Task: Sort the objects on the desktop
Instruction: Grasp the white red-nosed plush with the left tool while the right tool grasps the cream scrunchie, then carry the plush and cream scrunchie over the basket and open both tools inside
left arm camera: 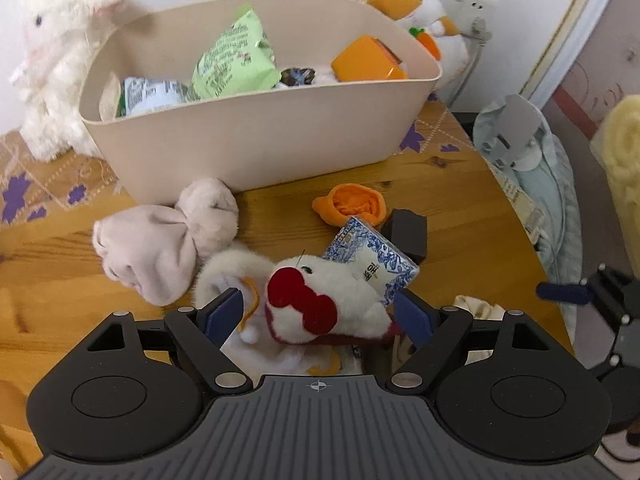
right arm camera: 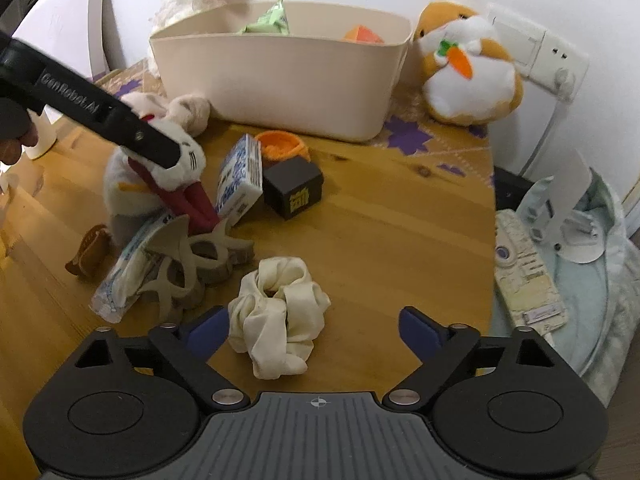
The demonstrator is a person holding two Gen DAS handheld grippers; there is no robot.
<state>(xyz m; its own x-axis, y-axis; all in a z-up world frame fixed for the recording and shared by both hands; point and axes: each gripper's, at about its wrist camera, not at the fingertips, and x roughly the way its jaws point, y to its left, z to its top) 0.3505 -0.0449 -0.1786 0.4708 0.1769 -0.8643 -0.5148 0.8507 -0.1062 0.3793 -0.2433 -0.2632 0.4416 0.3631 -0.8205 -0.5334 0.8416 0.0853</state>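
Observation:
A beige bin (left arm camera: 256,136) holds a green packet (left arm camera: 236,56) and an orange box (left arm camera: 366,60); it also shows in the right wrist view (right arm camera: 280,76). My left gripper (left arm camera: 320,316) is open around a white plush with a red bow (left arm camera: 324,300), its jaws on either side and not closed on it. The same plush (right arm camera: 176,168) shows under the left gripper in the right wrist view. My right gripper (right arm camera: 312,332) is open and empty, just behind a cream scrunchie (right arm camera: 280,312).
On the wooden table (right arm camera: 380,220) lie a blue-white box (right arm camera: 240,180), a black box (right arm camera: 294,190), an orange cloth (right arm camera: 280,144), a pink plush (left arm camera: 160,244), beige hair claws (right arm camera: 196,264) and a plastic packet (right arm camera: 124,276). An orange-white plush (right arm camera: 468,68) stands right of the bin.

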